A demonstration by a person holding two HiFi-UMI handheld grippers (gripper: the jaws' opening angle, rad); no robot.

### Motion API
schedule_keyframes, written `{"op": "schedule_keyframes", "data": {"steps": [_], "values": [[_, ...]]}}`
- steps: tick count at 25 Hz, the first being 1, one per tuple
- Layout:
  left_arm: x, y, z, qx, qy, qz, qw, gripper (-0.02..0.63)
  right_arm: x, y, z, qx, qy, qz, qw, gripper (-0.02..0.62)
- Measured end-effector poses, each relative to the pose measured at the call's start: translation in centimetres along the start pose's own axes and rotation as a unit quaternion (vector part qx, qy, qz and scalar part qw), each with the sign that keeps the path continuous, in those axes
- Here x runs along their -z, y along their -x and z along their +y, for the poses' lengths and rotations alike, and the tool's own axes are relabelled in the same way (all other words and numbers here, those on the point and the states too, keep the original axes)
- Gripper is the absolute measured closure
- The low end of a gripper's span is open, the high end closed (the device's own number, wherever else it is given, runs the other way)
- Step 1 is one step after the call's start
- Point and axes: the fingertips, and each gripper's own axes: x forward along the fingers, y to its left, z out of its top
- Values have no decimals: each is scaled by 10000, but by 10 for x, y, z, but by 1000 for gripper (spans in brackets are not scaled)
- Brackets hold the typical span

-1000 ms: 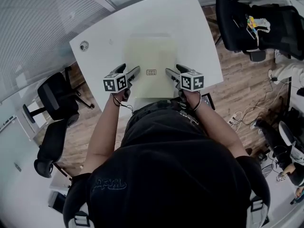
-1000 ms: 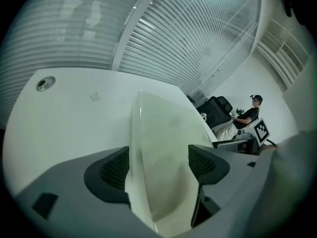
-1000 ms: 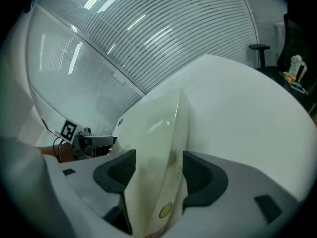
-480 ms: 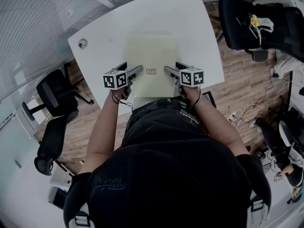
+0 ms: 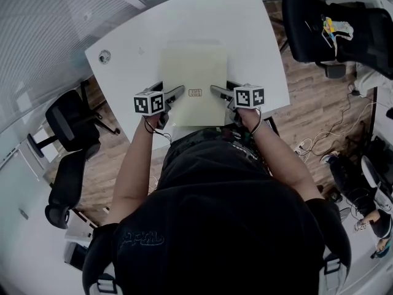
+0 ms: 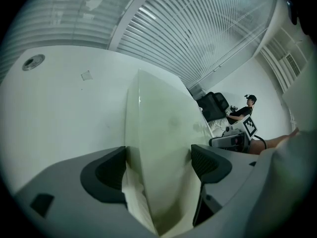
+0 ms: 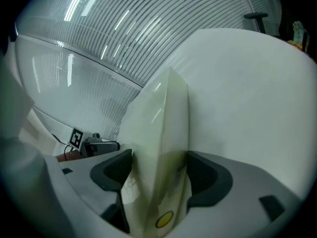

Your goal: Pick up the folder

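Observation:
A pale yellow folder (image 5: 193, 72) lies flat on the white table (image 5: 252, 35), with a small label near its near edge. My left gripper (image 5: 177, 91) is at its near left side and my right gripper (image 5: 215, 90) at its near right side. In the left gripper view the folder's edge (image 6: 158, 128) stands between the jaws of the left gripper (image 6: 158, 163), with a gap at the right pad (image 6: 208, 163). In the right gripper view the folder (image 7: 158, 118) fills the space between the jaws of the right gripper (image 7: 158, 175). Both pairs of jaws have just been opening around it.
A round cable grommet (image 5: 104, 56) sits at the table's far left corner. Black office chairs stand at the left (image 5: 73, 125) and at the far right (image 5: 325, 23). Cables (image 5: 319, 146) lie on the wooden floor at the right. A glass wall with blinds runs behind the table.
Both grippers stay at the folder's near corners, and the right one has turned a little. The folder remains flat on the table.

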Motion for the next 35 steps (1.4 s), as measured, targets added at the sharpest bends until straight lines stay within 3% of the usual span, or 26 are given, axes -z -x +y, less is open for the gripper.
{"op": "schedule_keyframes", "data": {"steps": [9, 18, 27, 35], "values": [[0, -4, 2, 172, 234, -118, 9995, 190, 3, -2, 1, -69, 75, 172, 9998, 261], [1, 1, -4, 53, 249, -116, 9996, 190, -5, 5, 3, 292, 411, 207, 9985, 262], [-9, 28, -27, -31, -294, -371, 9989, 190, -5, 22, 31, 206, 690, -42, 9974, 261], [-25, 70, -52, -97, -722, -893, 9933, 190, -18, 50, 68, 344, 1257, -491, 9903, 261]]}}
